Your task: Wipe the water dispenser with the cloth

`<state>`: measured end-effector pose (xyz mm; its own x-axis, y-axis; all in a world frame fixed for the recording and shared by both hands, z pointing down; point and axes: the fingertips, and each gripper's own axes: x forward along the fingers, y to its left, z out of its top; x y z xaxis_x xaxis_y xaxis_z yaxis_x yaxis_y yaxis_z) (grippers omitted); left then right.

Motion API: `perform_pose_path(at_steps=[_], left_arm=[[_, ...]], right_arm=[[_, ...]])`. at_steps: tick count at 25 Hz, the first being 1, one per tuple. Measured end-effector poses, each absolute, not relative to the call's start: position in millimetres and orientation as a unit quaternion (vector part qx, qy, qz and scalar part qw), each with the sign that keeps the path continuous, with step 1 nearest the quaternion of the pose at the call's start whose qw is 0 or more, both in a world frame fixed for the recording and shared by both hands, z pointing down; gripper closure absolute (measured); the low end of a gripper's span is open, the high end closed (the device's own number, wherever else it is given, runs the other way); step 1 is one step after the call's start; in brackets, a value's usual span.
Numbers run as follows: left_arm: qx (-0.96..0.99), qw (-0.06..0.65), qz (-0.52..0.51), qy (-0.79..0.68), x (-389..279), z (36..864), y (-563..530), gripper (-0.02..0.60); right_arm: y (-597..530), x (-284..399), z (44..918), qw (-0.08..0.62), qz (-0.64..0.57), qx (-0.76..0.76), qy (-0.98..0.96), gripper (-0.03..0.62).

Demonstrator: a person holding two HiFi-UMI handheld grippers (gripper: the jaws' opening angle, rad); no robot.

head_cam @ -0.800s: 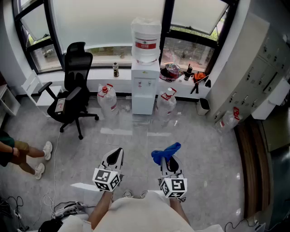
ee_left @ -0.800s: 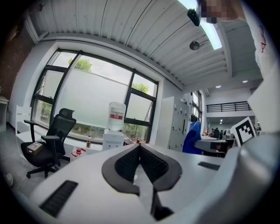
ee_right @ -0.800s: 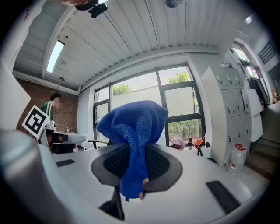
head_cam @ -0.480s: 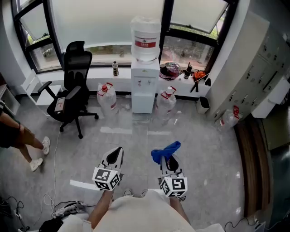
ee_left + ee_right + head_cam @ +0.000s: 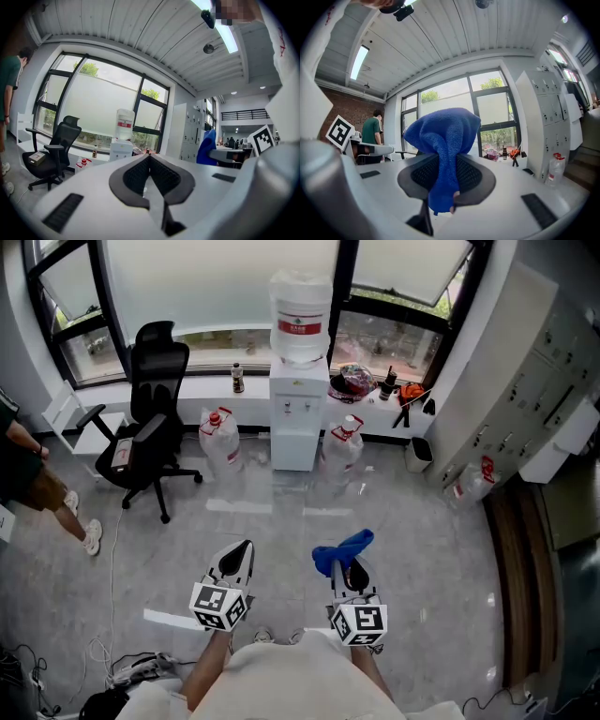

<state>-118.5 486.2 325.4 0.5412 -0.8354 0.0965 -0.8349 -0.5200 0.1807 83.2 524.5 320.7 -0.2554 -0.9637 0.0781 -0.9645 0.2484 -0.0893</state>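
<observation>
Clamped in the grey hand-held right gripper (image 5: 446, 177): a crumpled blue terry cloth (image 5: 443, 133), bunched up above the pads. Pressed together on nothing, the jaws of the grey left gripper (image 5: 150, 174). Farther ahead, well apart from both, against the window sill: the white water dispenser (image 5: 298, 427), flanked by clear plastic jugs (image 5: 221, 442).

I note bright daylight from the windows (image 5: 216, 282) and sheen on the floor (image 5: 412, 531); both gripper views bulge, with black corners.

Bystander (image 5: 28, 474) farther up left edge
</observation>
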Motion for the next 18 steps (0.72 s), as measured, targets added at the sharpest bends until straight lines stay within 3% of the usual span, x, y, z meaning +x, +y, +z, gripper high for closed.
perform_pose_path(at_steps=[18], left_arm=[[0.861,0.113,0.005,-0.497,-68.7,341.5,485.4,0.571]], right_arm=[[520.2,126.0,337.3,0.01,0.073,0.581,-0.81,0.491]])
